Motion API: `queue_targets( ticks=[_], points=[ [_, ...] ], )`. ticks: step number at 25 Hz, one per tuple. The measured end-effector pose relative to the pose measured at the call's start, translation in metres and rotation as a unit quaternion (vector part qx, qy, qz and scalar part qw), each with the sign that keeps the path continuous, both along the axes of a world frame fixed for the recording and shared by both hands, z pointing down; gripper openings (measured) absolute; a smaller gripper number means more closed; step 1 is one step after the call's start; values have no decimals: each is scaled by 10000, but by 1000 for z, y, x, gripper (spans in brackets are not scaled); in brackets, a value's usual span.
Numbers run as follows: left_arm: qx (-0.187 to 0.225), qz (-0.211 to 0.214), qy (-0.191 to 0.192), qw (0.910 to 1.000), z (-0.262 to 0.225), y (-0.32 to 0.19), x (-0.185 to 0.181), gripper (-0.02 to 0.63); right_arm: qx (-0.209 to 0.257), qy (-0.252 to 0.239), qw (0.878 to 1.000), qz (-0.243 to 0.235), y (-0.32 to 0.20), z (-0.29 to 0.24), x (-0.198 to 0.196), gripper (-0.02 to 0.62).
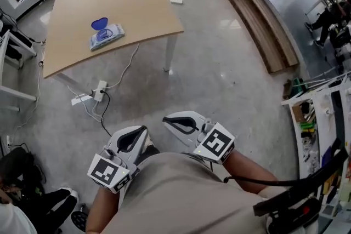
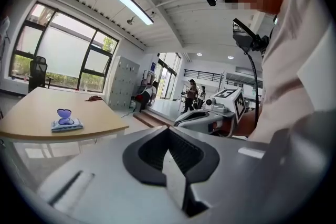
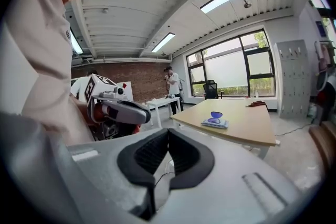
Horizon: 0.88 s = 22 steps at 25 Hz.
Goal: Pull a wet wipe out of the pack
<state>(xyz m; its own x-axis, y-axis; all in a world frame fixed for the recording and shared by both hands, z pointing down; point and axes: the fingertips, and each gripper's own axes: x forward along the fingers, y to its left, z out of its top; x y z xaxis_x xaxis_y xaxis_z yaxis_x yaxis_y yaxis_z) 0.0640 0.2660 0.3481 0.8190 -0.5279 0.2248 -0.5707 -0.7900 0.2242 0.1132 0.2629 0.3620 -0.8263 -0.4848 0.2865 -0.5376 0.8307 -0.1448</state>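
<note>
left tongs (image 1: 133, 138) closed on nothing, right tongs (image 1: 180, 124) closed on nothing, both close to the person's body over the floor, wipes pack (image 1: 107, 36) with blue lid (image 1: 99, 23) flipped up, lying on table (image 1: 142, 3), well apart from both tongs

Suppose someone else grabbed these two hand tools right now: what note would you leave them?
Left gripper: shut, empty, held close to the body.
Right gripper: the same.
The wet wipe pack lies on the table, well ahead of both grippers, with its blue lid flipped open.
Done: no wipe pulled, as far as shows.
Left: step up to the table, probably steady the pack with one gripper, and pull a wipe out with the other.
</note>
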Motion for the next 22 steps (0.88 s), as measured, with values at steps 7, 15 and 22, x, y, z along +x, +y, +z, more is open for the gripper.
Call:
queue_targets(
  ticks=[7,15,22],
  points=[
    [-33,-154,-64,9999,14,-69,-134,2,-93,202,9997,-108,-68,9,-132,2],
    [-100,-363,-56,9993,15,-123,-158,2,51,256,9988,-403,-129,3,-157,2],
    [-138,-596,-151,9980,22,-206,-161,2,12,158,9979,-633,-213,10,-160,2]
  ],
)
